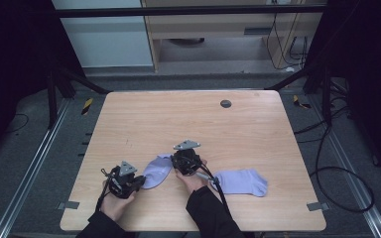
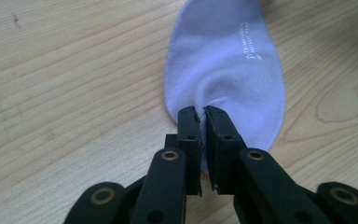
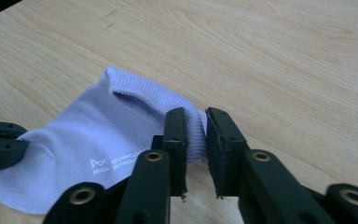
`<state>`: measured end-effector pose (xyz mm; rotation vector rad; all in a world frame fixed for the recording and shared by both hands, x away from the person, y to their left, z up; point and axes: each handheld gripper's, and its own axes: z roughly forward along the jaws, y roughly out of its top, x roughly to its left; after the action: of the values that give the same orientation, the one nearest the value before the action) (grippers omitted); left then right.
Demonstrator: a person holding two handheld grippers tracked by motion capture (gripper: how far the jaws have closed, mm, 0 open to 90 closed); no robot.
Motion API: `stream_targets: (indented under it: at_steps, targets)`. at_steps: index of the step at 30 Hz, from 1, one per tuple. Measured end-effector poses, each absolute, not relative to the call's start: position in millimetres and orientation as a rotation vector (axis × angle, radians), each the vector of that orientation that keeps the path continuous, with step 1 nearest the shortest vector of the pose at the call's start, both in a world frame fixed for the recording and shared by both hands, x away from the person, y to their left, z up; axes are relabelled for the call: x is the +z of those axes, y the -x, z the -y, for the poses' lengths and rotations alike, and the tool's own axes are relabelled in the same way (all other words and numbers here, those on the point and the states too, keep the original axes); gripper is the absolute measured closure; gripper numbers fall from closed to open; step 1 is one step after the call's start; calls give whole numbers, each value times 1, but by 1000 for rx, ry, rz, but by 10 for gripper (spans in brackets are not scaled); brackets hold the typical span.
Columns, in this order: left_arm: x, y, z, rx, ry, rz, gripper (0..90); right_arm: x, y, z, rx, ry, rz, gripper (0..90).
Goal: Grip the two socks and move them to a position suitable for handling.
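High view: wooden table (image 1: 144, 119), two lilac socks on its near half. Left sock (image 1: 158, 171) stretched between left gripper (image 1: 138, 181) and right gripper (image 1: 178, 159); other sock (image 1: 242, 181) flat, just right of the right hand.

Left gripper view: jaws nearly together, pinching the toe end of the sock (image 2: 223, 70).

Right gripper view: jaws slightly parted, ribbed cuff (image 3: 193, 133) between them; contact with the far pad not clear.
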<state>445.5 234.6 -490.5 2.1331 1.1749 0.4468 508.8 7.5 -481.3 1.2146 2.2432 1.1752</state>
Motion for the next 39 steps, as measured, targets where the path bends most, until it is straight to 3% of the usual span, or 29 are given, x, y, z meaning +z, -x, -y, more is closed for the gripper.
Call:
stream_targets:
  at_steps: [6, 11, 15, 25, 31, 39]
  targets:
    - [-490, -446, -241, 496, -2075, -1214, 690, -479, -510, -4, 1221, -1120, -2152, 620]
    - [-486, -443, -245, 523, -2019, -1233, 587, -476, -511, 1, 1232, -1110, -2140, 595]
    - [-486, -441, -244, 516, -2009, -1255, 570, -483, -520, 1, 1188, -1126, -2192, 591]
    - [-491, -442, -240, 477, -2048, -1277, 628, -498, -540, -2, 1109, -1208, -2212, 637]
    - [-493, -443, -237, 466, -2071, -1274, 703, -505, -545, -1, 1087, -1254, -2228, 711]
    - [-493, -444, -234, 447, -2080, -1270, 829, -504, -544, -4, 1081, -1265, -2251, 877]
